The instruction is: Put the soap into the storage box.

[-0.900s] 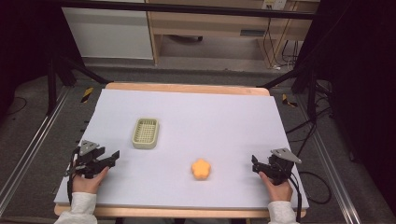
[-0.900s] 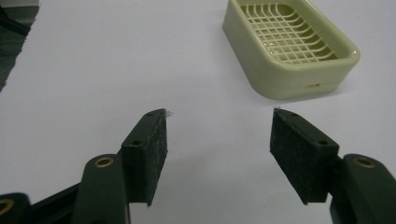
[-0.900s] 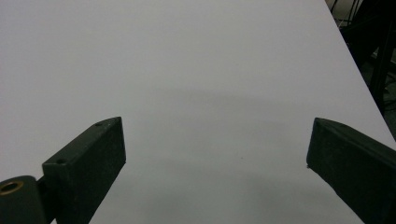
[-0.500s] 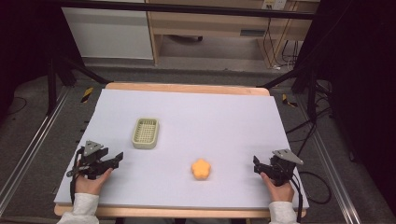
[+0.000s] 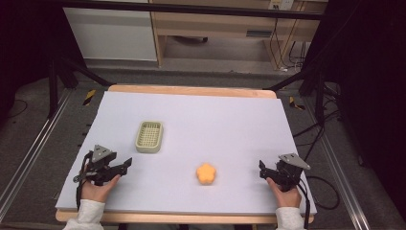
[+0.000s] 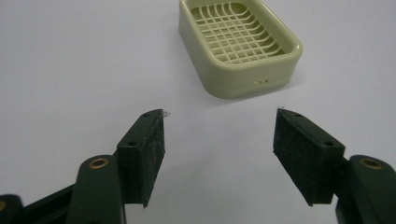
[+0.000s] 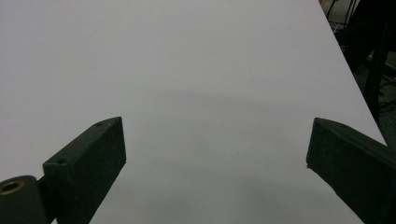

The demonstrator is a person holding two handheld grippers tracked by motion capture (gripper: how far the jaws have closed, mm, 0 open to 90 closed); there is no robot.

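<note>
A pale green slotted dish (image 5: 149, 136) lies left of the table's middle, and it appears empty. In the left gripper view the dish (image 6: 238, 44) lies just ahead of the jaws and slightly right. An orange flower-shaped object (image 5: 206, 173) rests near the front, between the two hands. My left gripper (image 5: 125, 165) sits at the front left, open and holding nothing, pointing right, below the dish. Its jaws (image 6: 219, 113) frame bare mat. My right gripper (image 5: 262, 170) is at the front right, open wide (image 7: 217, 121), empty, well right of the orange object.
A lavender mat (image 5: 215, 120) covers the wooden table (image 5: 191, 90). Cables (image 5: 321, 191) trail off the right side near the mat's edge. Dark frame legs and floor rails flank the table on both sides.
My left gripper has edged slightly to the right along the front. The right gripper has hardly moved. The dish and the orange object lie where they were.
</note>
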